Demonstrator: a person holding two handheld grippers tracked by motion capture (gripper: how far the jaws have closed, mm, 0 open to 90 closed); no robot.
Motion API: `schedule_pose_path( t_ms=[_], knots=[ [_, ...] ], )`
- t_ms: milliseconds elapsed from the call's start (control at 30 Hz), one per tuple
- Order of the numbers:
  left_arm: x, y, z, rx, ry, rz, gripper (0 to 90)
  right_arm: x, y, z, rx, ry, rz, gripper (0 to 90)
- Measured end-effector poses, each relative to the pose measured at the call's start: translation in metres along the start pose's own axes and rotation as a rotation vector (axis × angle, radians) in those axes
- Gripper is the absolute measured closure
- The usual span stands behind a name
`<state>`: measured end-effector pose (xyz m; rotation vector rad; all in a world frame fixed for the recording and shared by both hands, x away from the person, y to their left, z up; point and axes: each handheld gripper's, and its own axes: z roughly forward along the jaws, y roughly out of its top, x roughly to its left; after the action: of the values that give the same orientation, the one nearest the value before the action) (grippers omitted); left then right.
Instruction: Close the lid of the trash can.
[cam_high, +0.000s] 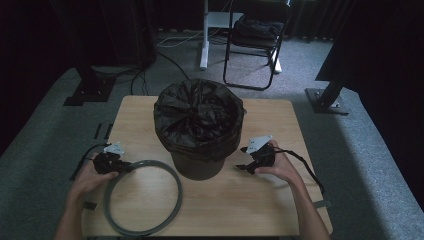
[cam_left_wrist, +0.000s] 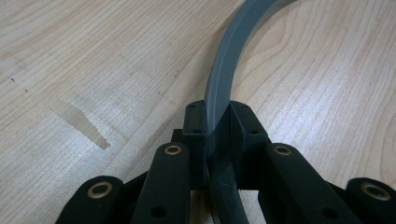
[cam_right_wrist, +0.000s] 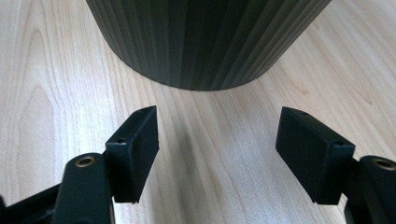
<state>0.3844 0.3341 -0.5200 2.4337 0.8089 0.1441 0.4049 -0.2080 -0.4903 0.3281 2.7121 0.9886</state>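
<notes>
High view: wooden table (cam_high: 260, 200) with a dark ribbed bin (cam_high: 198, 131) near centre, lined with a black bag (cam_high: 197, 112) whose edge folds over the rim. Grey ring (cam_high: 142, 197) lies flat on the table, front-left of the bin and just clear of its base. Left gripper (cam_high: 125, 166) sits at the ring's upper-left arc, held by the left hand (cam_high: 90, 177), and looks to be on the ring there. Right gripper (cam_high: 240, 165) is to the right of the bin, low over the table, in the right hand (cam_high: 280, 165); jaws point toward the bin, not touching it. Folding chair (cam_high: 255, 42) on the carpet beyond the table.

Left gripper view: left gripper (cam_left_wrist: 217, 119) jaws pressed in on the ring (cam_left_wrist: 229, 65), one pad on each face of the band. The ring runs between the pads and curves away up and right over the table (cam_left_wrist: 93, 56). A pale scuff mark (cam_left_wrist: 81, 122) on the wood left of the jaws.

Right gripper view: right gripper (cam_right_wrist: 217, 142) jaws spread wide, nothing between them, bare table (cam_right_wrist: 210, 154) in the gap. Bin (cam_right_wrist: 205, 42) wall stands just ahead of the tips, apart from both.
</notes>
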Motion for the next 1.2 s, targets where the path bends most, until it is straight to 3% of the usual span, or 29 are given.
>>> schedule_pose_path(
  t_ms=[233,300,600,967,1200],
  knots=[
    [0.000,-0.001,0.001,-0.010,-0.001,-0.002,78.4,-0.012,-0.014,0.000,0.005,-0.016,0.037,32.4],
    [0.000,0.000,0.001,-0.013,-0.003,0.000,78.5,-0.010,-0.020,0.004,0.028,-0.011,0.038,32.5],
    [-0.004,0.008,0.004,0.003,-0.043,0.020,78.5,0.002,-0.028,0.018,0.002,0.036,0.062,30.1],
    [-0.009,0.019,-0.018,-0.034,-0.071,0.070,78.5,0.002,-0.030,0.031,-0.040,0.068,0.117,29.8],
    [-0.013,0.029,-0.032,-0.053,-0.113,0.095,78.5,0.000,-0.028,0.037,-0.073,0.061,0.146,29.7]
  ],
)
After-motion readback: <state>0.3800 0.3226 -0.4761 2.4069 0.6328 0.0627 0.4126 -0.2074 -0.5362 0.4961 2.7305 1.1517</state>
